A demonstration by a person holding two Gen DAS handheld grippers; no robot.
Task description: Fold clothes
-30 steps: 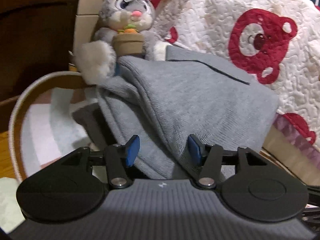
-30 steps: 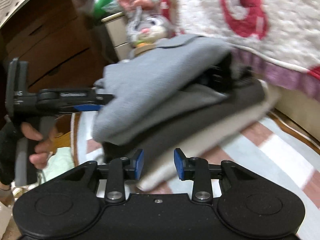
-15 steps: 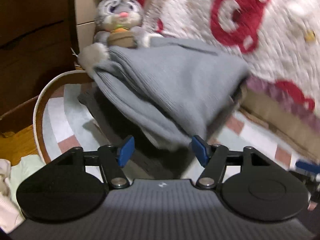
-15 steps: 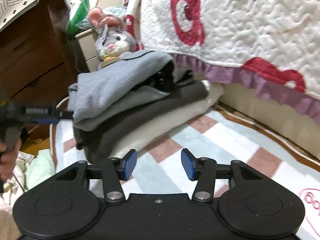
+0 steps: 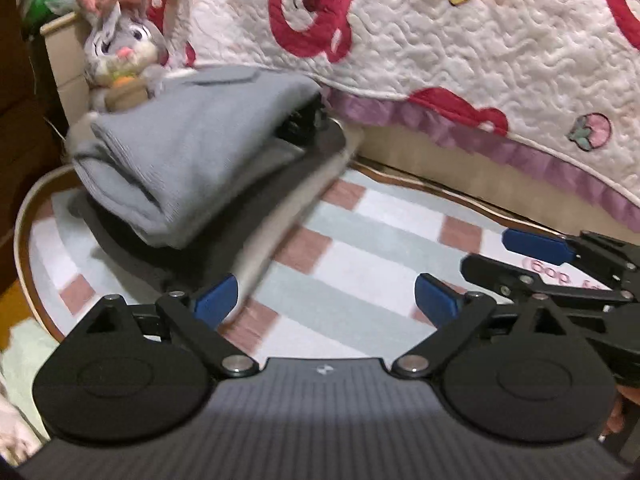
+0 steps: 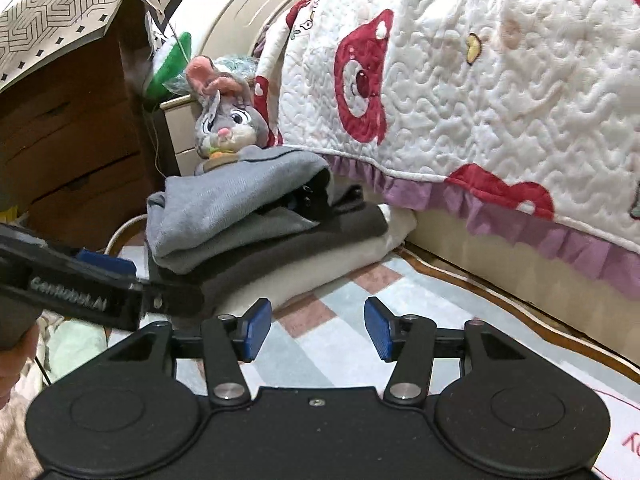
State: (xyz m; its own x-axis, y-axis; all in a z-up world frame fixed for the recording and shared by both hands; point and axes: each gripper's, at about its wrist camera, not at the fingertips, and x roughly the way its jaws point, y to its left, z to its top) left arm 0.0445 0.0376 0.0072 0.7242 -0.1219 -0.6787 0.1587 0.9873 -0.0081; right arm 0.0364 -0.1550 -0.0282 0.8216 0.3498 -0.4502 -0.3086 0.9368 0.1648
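A folded light grey sweater (image 5: 192, 160) tops a stack of folded clothes, above a dark grey garment (image 5: 256, 220) and a cream one (image 6: 340, 260), all resting on a striped rug (image 5: 360, 248). My left gripper (image 5: 326, 302) hangs over the rug just in front of the stack; its jaws are opening and nothing is between them. My right gripper (image 6: 316, 328) is also back from the stack, jaws opening over bare rug with nothing between. In the right wrist view the sweater (image 6: 232, 208) lies free, touched by neither gripper.
A bed with a white quilt (image 5: 440, 40) printed with red bears runs along the right. A plush rabbit (image 6: 228, 120) sits behind the stack, and a wooden dresser (image 6: 72, 140) stands at the left. A pale green cloth (image 6: 76, 344) lies off the rug's left edge.
Both grippers let go of the grey sweater, widened their jaws and drew back from the stack toward the open rug. The sweater stays on top of the pile.
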